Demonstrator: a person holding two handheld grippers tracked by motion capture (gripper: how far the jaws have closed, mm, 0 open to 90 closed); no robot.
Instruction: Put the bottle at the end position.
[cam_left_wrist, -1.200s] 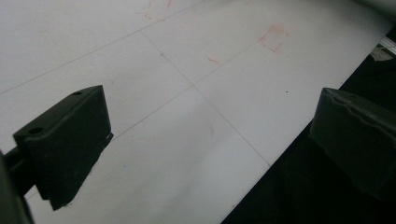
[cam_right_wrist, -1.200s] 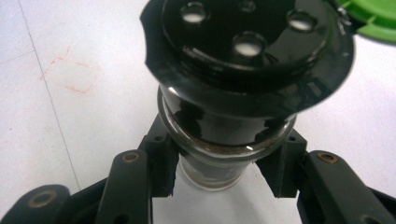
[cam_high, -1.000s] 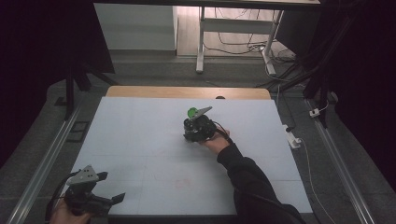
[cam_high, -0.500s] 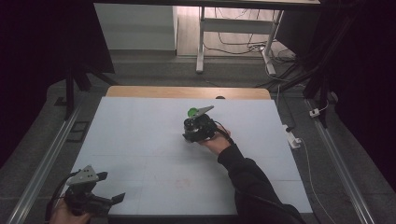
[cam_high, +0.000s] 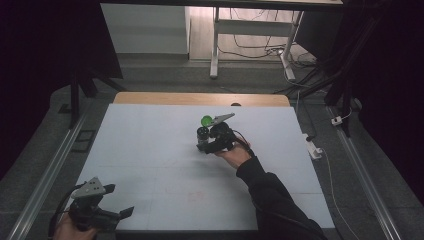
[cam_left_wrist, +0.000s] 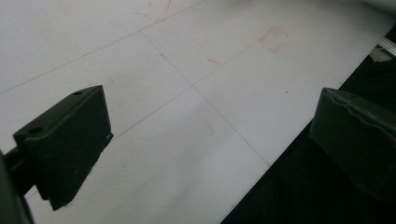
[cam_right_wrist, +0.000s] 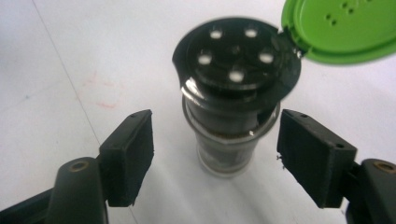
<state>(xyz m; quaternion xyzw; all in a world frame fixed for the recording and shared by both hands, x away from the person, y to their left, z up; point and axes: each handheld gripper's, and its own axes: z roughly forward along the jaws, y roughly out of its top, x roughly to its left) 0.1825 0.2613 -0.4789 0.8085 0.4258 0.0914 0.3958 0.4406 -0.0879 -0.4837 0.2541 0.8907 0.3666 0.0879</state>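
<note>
The right gripper (cam_right_wrist: 215, 154) has just been opening; its jaws flank, without touching, the upright dark shaker jar (cam_right_wrist: 236, 93) with flipped-up green lid (cam_right_wrist: 343, 28) mid-table. The left gripper (cam_high: 102, 215) idles open at the white table (cam_left_wrist: 187, 93) near edge.

High view overhead facing forward-down, both gripper views close, sharing white table (cam_high: 150, 150).

Standing alone mid-table toward the far edge, a shaker (cam_high: 203, 133) blocking little; leaving the rest of the table (cam_high: 150, 150) passable.
</note>
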